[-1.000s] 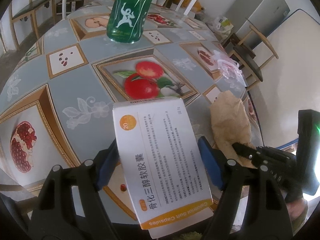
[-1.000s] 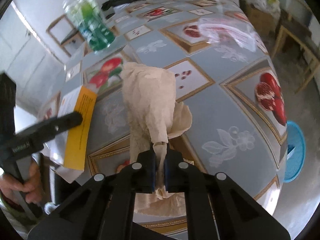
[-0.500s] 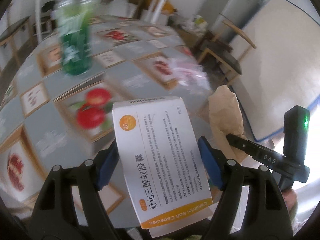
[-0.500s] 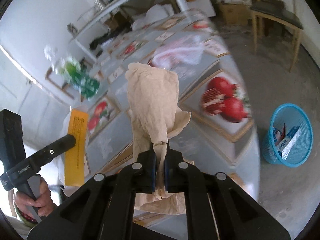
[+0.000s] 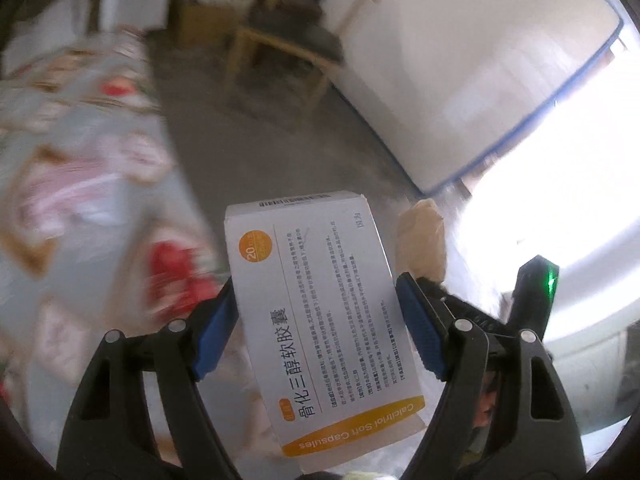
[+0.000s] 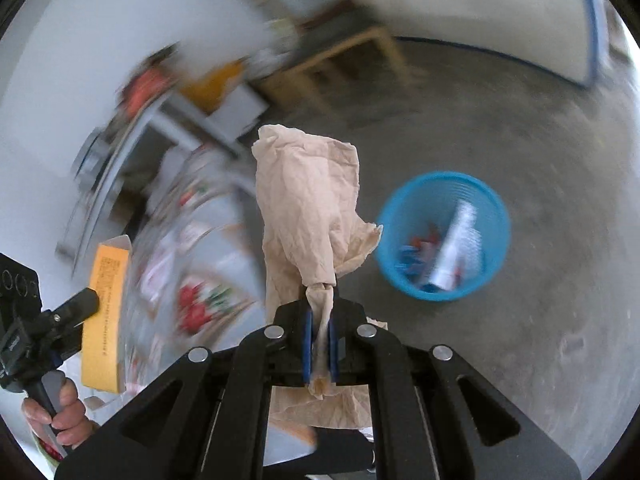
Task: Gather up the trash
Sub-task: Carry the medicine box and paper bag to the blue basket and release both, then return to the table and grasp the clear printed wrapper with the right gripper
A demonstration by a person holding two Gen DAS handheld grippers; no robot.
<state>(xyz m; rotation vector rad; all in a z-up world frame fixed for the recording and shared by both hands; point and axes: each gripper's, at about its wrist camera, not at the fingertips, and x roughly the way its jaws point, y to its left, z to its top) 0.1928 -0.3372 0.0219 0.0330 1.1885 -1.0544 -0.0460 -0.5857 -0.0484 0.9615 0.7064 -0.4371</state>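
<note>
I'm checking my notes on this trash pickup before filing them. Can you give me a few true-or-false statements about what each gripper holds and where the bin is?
1. The left gripper clamps a white and orange medicine box. True.
2. The right gripper is open and empty. False: it is shut on a crumpled beige paper.
3. The blue basket stands on the table. False: it stands on the concrete floor.
4. The basket already holds some trash. True.
</note>
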